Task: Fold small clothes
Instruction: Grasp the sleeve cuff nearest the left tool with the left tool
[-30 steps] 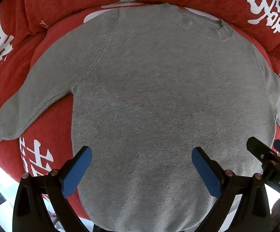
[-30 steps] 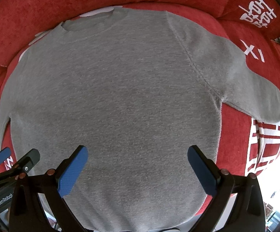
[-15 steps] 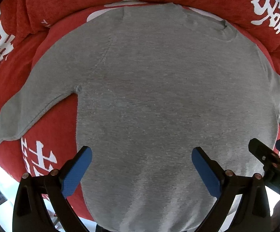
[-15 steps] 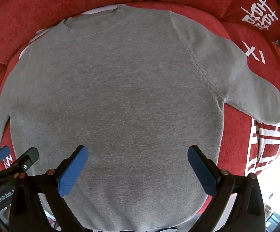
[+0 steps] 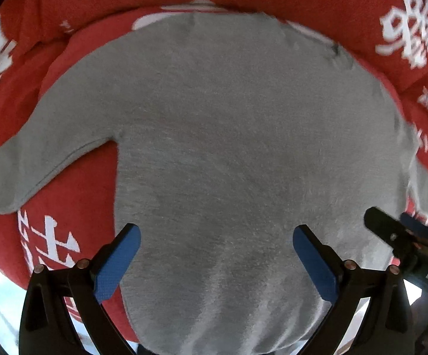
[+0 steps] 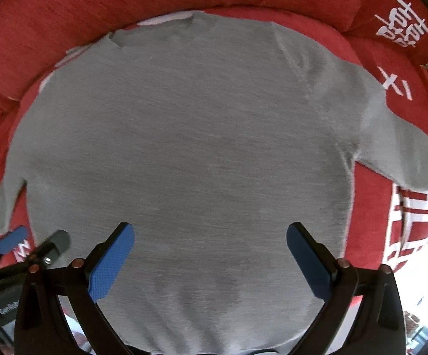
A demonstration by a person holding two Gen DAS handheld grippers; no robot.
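A small grey long-sleeved sweater (image 5: 228, 148) lies flat on a red cover, collar at the far side, hem nearest me, sleeves spread out to both sides. It also fills the right wrist view (image 6: 190, 148). My left gripper (image 5: 215, 233) is open and empty above the lower left part of the sweater's body. My right gripper (image 6: 209, 232) is open and empty above the lower right part. The left sleeve (image 5: 36, 159) and the right sleeve (image 6: 400, 145) lie on the cover.
The red cover (image 5: 72, 195) with white characters wraps a couch seat; its backrest (image 6: 125, 6) rises behind the collar. The right gripper's fingers (image 5: 391, 233) show at the left view's right edge, the left gripper's fingers (image 6: 51, 245) at the right view's left edge.
Both grippers have moved slightly to the left and back over the sweater, staying open. The sweater has not moved.
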